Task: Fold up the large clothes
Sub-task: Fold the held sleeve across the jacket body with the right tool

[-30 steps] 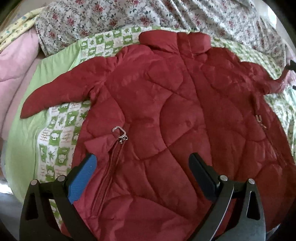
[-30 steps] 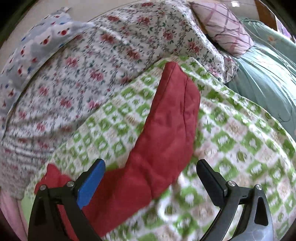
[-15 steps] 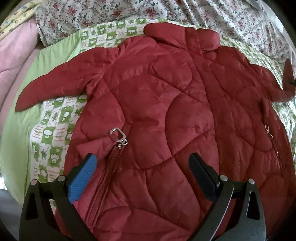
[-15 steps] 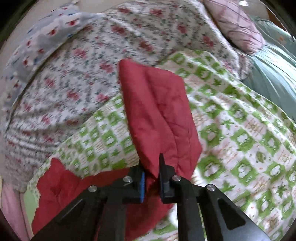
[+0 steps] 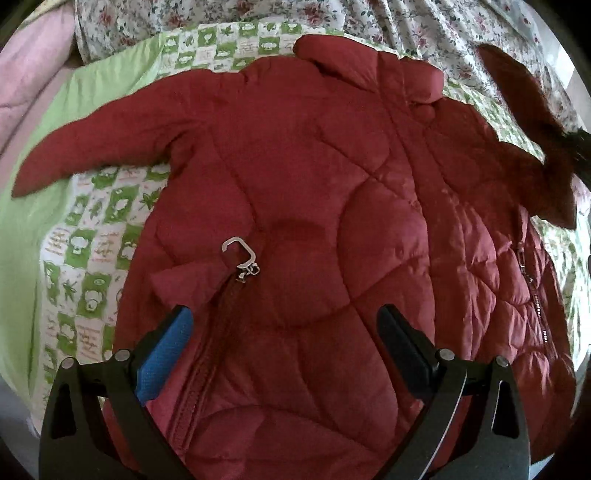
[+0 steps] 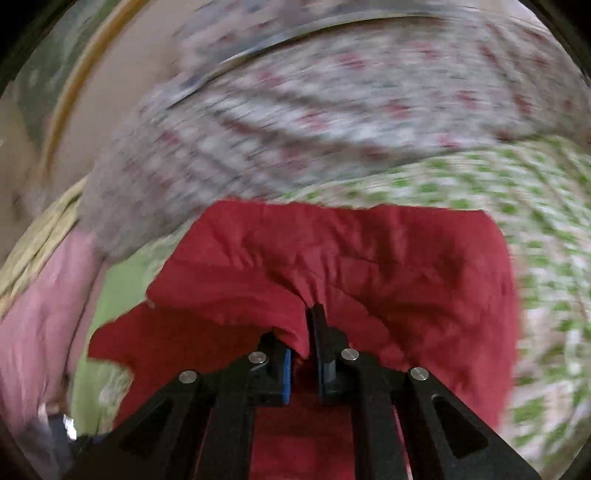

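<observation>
Two bedcovers fill both views: a green-and-white checked quilt (image 5: pixel 92 236) spread flat, and a flowered quilt (image 5: pixel 424 26) bunched along its far side. On the checked quilt lies the red padded jacket (image 5: pixel 314 206), front up, collar toward the flowered quilt. Its left-hand sleeve (image 5: pixel 99 147) stretches flat across the checks. The other sleeve (image 6: pixel 369 258) is lifted off the bed, its cloth pinched between the clenched pads of the right gripper (image 6: pixel 306 347); the background in that view is smeared. The left gripper (image 5: pixel 284 332) hangs over the jacket's lower front with jaws spread wide, grasping nothing. Just beyond it sits a silver zipper pull (image 5: pixel 242 254) at the top of a pocket zip.
</observation>
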`<move>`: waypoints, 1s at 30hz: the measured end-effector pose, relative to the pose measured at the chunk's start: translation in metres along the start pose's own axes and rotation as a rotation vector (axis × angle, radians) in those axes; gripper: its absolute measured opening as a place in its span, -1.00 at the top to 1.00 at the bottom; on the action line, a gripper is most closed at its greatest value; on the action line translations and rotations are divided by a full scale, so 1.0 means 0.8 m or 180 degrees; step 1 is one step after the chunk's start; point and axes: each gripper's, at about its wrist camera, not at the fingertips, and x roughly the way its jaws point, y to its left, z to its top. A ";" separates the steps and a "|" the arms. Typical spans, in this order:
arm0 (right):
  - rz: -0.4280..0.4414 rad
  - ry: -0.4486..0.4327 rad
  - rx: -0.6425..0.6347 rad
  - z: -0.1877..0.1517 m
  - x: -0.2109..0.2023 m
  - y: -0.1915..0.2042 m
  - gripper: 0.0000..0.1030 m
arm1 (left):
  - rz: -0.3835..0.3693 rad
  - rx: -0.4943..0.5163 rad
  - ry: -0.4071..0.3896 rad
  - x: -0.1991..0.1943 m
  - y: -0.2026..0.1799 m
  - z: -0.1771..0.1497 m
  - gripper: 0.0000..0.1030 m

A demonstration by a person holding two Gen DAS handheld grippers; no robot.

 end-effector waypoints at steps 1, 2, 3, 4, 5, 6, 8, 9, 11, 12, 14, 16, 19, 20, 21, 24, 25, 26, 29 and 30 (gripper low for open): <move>0.0072 0.0066 -0.0110 -0.007 0.015 0.026 0.83 | -0.0026 -0.0017 -0.0001 0.000 0.004 0.000 -0.95; 0.0098 0.0108 -0.0176 -0.014 0.023 0.041 0.83 | -0.0043 -0.0032 0.0000 -0.001 0.007 0.001 -0.95; 0.0112 0.0167 -0.0264 -0.022 0.035 0.060 0.83 | -0.0069 -0.0049 -0.0003 -0.001 0.011 0.001 -0.95; 0.0145 0.0249 -0.0361 -0.031 0.051 0.081 0.83 | -0.0120 -0.0075 0.0006 -0.002 0.015 0.004 -0.95; 0.0186 0.0301 -0.0397 -0.040 0.061 0.090 0.83 | -0.0175 -0.0096 0.0001 -0.003 0.018 0.006 -0.95; 0.0227 0.0360 -0.0436 -0.046 0.071 0.101 0.83 | -0.0238 -0.0117 -0.0012 -0.004 0.021 0.009 -0.95; 0.0253 0.0473 -0.0569 -0.061 0.091 0.124 0.83 | -0.0396 -0.0169 -0.0034 -0.007 0.029 0.018 -0.95; 0.0238 0.0527 -0.0689 -0.071 0.102 0.139 0.83 | -0.0467 -0.0193 -0.0044 -0.009 0.032 0.024 -0.95; 0.0252 0.0624 -0.0838 -0.090 0.113 0.158 0.82 | -0.0619 -0.0227 -0.0050 -0.013 0.037 0.040 -0.95; 0.0260 0.0685 -0.0889 -0.096 0.121 0.163 0.82 | -0.0667 -0.0238 -0.0048 -0.014 0.039 0.048 -0.95; 0.0295 0.0732 -0.0998 -0.109 0.131 0.173 0.72 | -0.0818 -0.0306 -0.0056 -0.015 0.045 0.067 -0.95; 0.0330 0.0763 -0.1076 -0.119 0.133 0.179 0.71 | -0.0950 -0.0361 -0.0049 -0.007 0.049 0.092 -0.95; 0.0344 0.0766 -0.1159 -0.127 0.134 0.185 0.70 | -0.1027 -0.0428 0.0017 0.015 0.051 0.125 -0.95; 0.0340 0.0765 -0.1172 -0.128 0.134 0.185 0.70 | -0.1103 -0.0466 0.0080 0.028 0.050 0.140 -0.95; 0.0344 0.0764 -0.1171 -0.129 0.132 0.183 0.70 | -0.1172 -0.0489 0.0138 0.037 0.049 0.148 -0.95; 0.0342 0.0780 -0.1147 -0.128 0.131 0.180 0.70 | -0.1339 -0.0441 0.0289 0.072 0.035 0.173 -0.94; 0.0337 0.0787 -0.1149 -0.128 0.130 0.179 0.70 | -0.1328 -0.0416 0.0302 0.080 0.031 0.177 -0.77; 0.0332 0.0792 -0.1154 -0.127 0.130 0.180 0.68 | -0.1270 -0.0383 0.0319 0.089 0.026 0.180 -0.25; 0.0302 0.0836 -0.1194 -0.128 0.126 0.178 0.46 | -0.1354 -0.0304 0.0345 0.095 0.017 0.182 0.41; 0.0283 0.0845 -0.1209 -0.131 0.122 0.175 0.40 | -0.1310 -0.0251 0.0285 0.090 0.015 0.182 0.50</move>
